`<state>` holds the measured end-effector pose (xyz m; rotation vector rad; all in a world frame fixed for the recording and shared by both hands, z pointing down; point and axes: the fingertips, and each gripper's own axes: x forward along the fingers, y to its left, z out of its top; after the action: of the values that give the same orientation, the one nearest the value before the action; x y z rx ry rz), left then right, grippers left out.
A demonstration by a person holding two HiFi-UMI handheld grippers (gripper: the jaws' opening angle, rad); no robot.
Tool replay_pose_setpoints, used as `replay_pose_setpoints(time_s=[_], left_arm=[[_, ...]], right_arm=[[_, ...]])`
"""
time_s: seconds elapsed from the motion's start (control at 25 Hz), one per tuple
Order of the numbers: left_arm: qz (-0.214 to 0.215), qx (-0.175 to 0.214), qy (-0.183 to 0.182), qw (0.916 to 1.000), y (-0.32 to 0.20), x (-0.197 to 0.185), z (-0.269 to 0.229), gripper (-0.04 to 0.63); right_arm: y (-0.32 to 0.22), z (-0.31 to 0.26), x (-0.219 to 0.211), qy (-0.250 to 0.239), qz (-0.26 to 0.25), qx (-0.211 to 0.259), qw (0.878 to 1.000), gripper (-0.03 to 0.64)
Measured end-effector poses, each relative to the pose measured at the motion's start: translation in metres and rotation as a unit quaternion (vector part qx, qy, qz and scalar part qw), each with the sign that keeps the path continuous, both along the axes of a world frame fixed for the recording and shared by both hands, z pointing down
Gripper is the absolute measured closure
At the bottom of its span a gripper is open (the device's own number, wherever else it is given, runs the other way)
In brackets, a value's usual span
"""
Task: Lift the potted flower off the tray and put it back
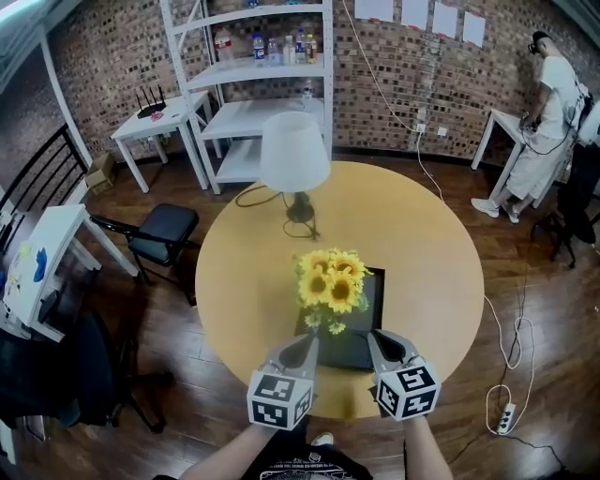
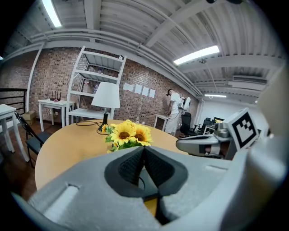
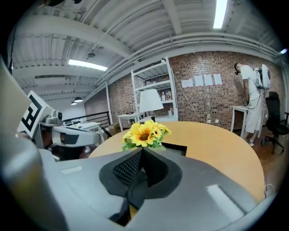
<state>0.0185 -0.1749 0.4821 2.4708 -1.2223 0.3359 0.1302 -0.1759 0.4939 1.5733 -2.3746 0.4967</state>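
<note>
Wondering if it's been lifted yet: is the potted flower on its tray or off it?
On it. The potted flower stands upright in the black tray; the left gripper and right gripper are shut, empty, short of it.

Converted loft workroom, half office, half test lab. Bare red-brown brick walls (image 1: 394, 84) under a white-painted ceiling of exposed beams (image 2: 135, 22), lit by long fluorescent strip lights (image 2: 196, 54). Dark wooden plank floor (image 1: 525, 281) with a white power strip (image 1: 507, 418) lying on it. Tall white metal shelving unit (image 1: 262, 70) stocked with plastic bottles (image 1: 281, 47), small white table (image 1: 155, 127) bearing a black router (image 1: 150, 101), sheets of white paper (image 1: 417, 14) pinned to the brick. Round pale wooden surface (image 1: 412, 244) at centre, black office chair (image 1: 164, 234) beside it. Person in white clothing (image 1: 548, 122) standing at a white side table (image 1: 497, 122) by the far wall.
</note>
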Motion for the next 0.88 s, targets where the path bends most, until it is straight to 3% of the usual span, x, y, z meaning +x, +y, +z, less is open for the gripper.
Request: replay_pose_setpoints(time_s=[0.24,0.88], left_arm=[[0.017,0.006,-0.007,0.9998,0.030,0.011,0.000,0.595],[0.049,-0.004,-0.032,0.9983,0.063,0.024,0.003,0.595]], right_arm=[[0.042,-0.007,-0.024,-0.053,0.030,-0.005,0.998,0.615],[0.065,-0.005,-0.043,-0.064,0.027,-0.021,0.997,0.615]])
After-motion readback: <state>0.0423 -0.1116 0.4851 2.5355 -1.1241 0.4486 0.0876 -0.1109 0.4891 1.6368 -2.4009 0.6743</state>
